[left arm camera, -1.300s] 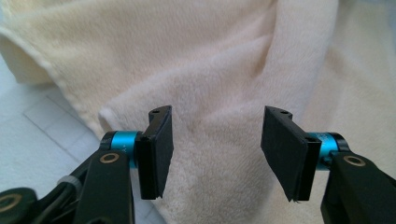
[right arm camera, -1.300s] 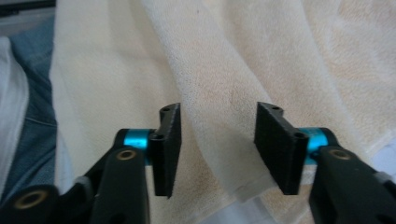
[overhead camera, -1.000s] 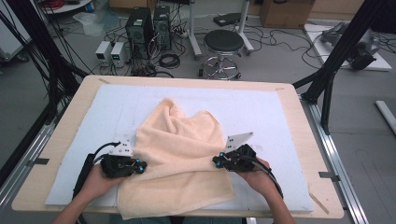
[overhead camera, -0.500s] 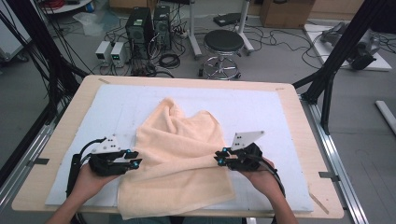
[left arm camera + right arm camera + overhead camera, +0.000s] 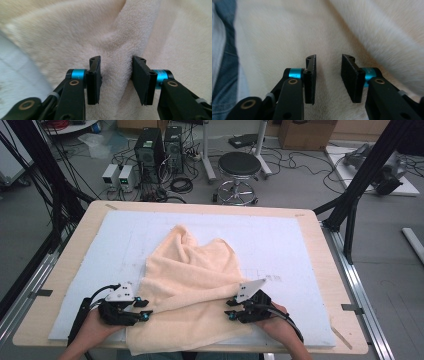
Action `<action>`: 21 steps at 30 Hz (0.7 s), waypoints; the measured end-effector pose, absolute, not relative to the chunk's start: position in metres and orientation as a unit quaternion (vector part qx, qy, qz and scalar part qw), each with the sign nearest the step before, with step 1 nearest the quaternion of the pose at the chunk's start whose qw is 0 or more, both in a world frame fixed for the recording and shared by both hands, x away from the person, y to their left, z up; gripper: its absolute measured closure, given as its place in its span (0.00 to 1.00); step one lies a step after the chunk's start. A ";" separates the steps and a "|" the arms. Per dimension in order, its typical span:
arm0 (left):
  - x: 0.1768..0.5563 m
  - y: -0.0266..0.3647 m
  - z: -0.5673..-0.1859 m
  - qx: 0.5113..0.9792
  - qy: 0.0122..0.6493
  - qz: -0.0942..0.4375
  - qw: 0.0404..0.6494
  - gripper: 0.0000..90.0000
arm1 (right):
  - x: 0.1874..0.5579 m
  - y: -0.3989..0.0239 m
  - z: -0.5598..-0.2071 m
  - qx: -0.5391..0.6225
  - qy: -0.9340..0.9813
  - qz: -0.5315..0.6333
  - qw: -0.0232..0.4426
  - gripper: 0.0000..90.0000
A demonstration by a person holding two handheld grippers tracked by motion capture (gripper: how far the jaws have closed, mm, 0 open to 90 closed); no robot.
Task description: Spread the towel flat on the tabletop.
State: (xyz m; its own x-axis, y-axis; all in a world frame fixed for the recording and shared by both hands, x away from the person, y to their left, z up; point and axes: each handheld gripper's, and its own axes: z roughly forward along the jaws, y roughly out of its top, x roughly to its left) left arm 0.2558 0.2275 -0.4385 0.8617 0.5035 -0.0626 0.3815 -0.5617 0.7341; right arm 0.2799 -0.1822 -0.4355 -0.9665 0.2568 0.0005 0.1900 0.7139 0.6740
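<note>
The cream towel [image 5: 192, 292] lay crumpled on the near half of the table, bunched into soft ridges, with one folded flap running across it from my left gripper toward my right and its near edge hanging just past the table's near edge. Its far part rose in two loose peaks toward the middle of the pad. Up close the cloth was thick, fuzzy terry, pale peach-cream, with rounded folds and no sharp creases.

My left gripper [image 5: 145, 309] sat at the towel's near left edge, pointing right into the cloth. In the left gripper view its jaws had just been opening: a raised ridge of towel [image 5: 117, 75] stood between the flat black pads, which no longer pinched it, though the left pad seemed to brush the pile. My right gripper [image 5: 231, 309] lay at the near right side of the towel, pointing left. In the right gripper view its jaws had also just been opening, parted over flat towel [image 5: 328, 82], with nothing pressed between the pads and a broad fold passing on the far right.

Each gripper carried black jaws with blue collars behind the pads and a grey three-cornered plate on top.

Under the towel lay a pale blue-white foam pad [image 5: 280, 245], matte and rectangular, on a light wooden table [image 5: 320, 227]. Beyond the far edge stood a round black stool [image 5: 240, 167].
</note>
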 end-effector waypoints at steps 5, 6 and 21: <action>0.251 0.227 -0.436 0.882 0.253 0.077 0.390 0.91 | 0.278 -0.183 -0.436 0.115 0.922 0.369 0.033 0.97; 0.248 0.226 -0.434 0.882 0.253 0.078 0.389 0.92 | 0.275 -0.183 -0.435 0.111 0.923 0.367 0.022 0.97; 0.181 0.242 -0.397 0.870 0.214 0.094 0.434 0.70 | 0.197 -0.196 -0.392 0.093 0.899 0.428 0.008 0.75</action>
